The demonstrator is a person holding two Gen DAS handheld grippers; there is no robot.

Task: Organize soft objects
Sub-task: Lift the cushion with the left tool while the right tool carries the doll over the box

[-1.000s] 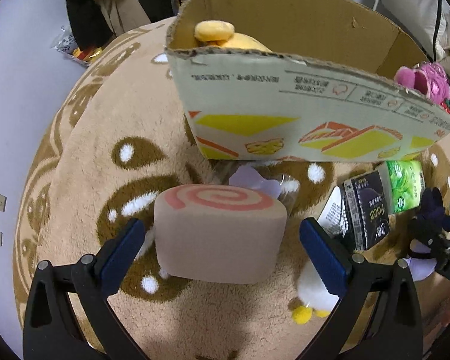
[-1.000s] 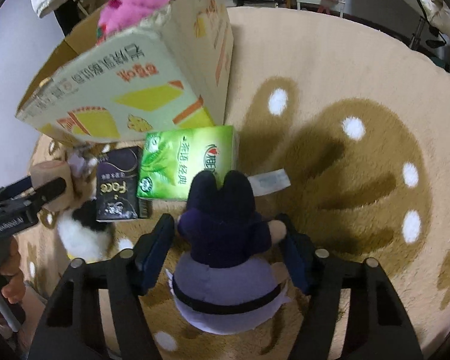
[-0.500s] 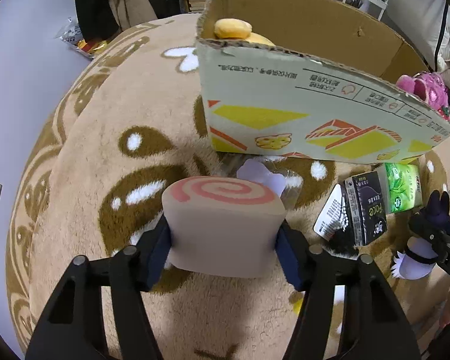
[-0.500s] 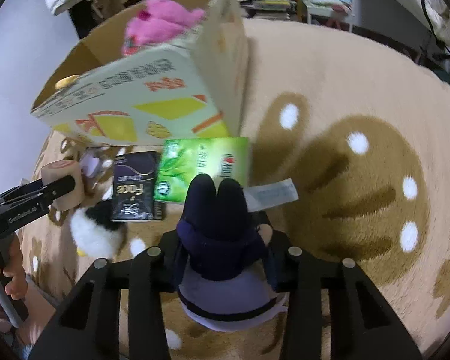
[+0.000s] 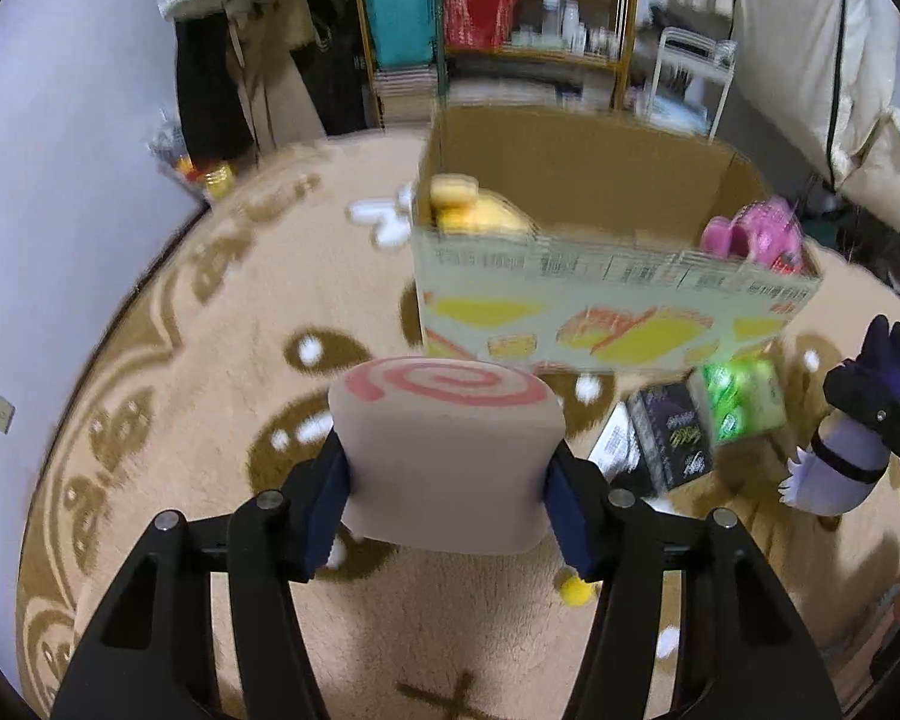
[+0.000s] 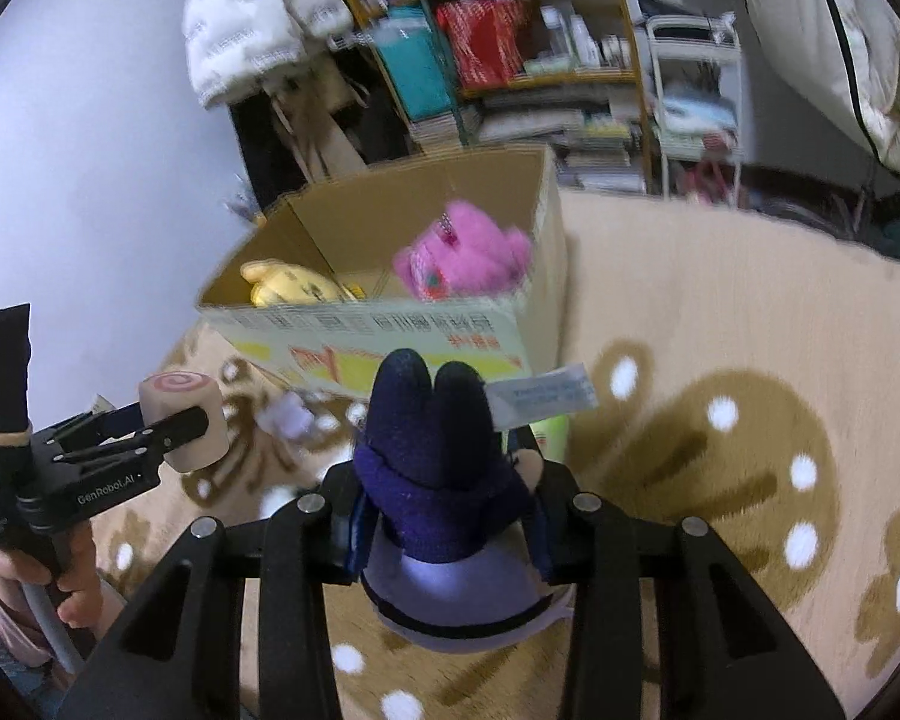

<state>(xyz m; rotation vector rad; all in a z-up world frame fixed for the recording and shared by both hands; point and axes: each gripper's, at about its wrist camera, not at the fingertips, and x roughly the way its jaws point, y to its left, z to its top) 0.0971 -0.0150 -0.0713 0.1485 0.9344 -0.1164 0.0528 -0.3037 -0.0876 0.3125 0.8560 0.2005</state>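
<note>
My left gripper point(image 5: 447, 489) is shut on a beige roll-cake plush point(image 5: 447, 450) with a pink swirl top, held above the rug; it also shows in the right wrist view point(image 6: 183, 423). My right gripper point(image 6: 444, 516) is shut on a dark purple rabbit plush point(image 6: 438, 480), lifted off the rug; it shows at the right edge of the left wrist view point(image 5: 858, 438). The open cardboard box point(image 5: 606, 312) stands ahead of both, holding a yellow plush point(image 5: 474, 210) and a pink plush point(image 5: 756, 237).
A green tissue pack point(image 5: 744, 399) and a dark pack point(image 5: 672, 438) lie on the tan rug point(image 5: 210, 360) in front of the box. A yellow-footed white toy point(image 5: 573, 588) lies under my left gripper. Shelves point(image 6: 510, 48) and a wall stand behind the box.
Both grippers closed on their plush toys and lifted them off the rug. Both views tilted up and now show the inside of the box and the shelves.
</note>
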